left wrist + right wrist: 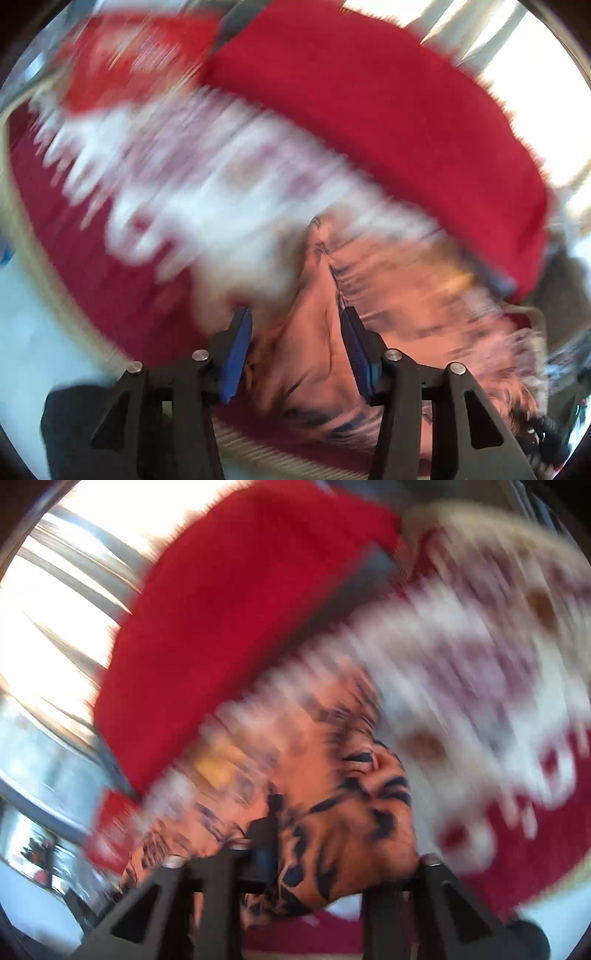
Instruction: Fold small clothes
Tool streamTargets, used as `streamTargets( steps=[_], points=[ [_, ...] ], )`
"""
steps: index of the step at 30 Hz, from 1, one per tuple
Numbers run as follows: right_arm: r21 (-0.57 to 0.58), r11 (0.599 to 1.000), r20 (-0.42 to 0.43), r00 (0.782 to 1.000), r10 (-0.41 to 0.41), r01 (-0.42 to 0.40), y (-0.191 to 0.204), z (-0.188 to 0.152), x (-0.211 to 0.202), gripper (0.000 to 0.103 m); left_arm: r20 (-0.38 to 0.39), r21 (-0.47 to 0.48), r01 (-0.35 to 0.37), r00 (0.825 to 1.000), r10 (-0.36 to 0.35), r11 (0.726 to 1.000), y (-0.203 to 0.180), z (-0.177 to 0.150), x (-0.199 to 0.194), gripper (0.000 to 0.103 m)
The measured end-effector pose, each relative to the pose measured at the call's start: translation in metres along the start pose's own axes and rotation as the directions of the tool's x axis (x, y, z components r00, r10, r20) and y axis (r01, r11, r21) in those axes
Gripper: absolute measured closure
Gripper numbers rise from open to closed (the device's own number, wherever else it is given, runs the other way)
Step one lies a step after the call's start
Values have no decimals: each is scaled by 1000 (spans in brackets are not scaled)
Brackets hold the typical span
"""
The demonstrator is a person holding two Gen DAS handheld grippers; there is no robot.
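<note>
L fingers (295, 354) apart over orange garment (314, 369); R fingers (332, 849) buried in garment, grip unclear.

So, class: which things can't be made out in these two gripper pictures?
- Left wrist view: white pattern on the red rug, smeared by motion blur.
- Right wrist view: right gripper fingertips, buried under orange black-streaked cloth.
- Both views: the garment's type, bunched and blurred.

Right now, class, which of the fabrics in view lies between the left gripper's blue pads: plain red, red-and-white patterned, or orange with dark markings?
The orange cloth with dark tiger-like markings; the plain red fabric and red-and-white patterned fabric lie beyond.
</note>
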State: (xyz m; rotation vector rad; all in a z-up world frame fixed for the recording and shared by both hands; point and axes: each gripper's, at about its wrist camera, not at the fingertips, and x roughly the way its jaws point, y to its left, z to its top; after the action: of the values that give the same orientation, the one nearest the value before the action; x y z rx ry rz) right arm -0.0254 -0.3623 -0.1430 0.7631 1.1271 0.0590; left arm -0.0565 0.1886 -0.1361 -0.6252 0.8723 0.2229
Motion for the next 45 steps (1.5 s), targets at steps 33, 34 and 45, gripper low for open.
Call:
streamTargets(
  steps=[33, 34, 45],
  points=[
    [-300, 947, 161, 985, -68, 115, 40, 134, 48, 35, -110, 313, 132, 989, -102, 940, -68, 95, 99, 89],
    [-311, 943, 155, 985, -75, 120, 42, 135, 51, 35, -110, 326, 118, 990, -87, 938, -70, 94, 100, 93],
    [-401, 886, 169, 969, -179, 233, 60, 128, 59, 94, 27, 403, 83, 994, -102, 911, -85, 94, 51, 98]
  ],
)
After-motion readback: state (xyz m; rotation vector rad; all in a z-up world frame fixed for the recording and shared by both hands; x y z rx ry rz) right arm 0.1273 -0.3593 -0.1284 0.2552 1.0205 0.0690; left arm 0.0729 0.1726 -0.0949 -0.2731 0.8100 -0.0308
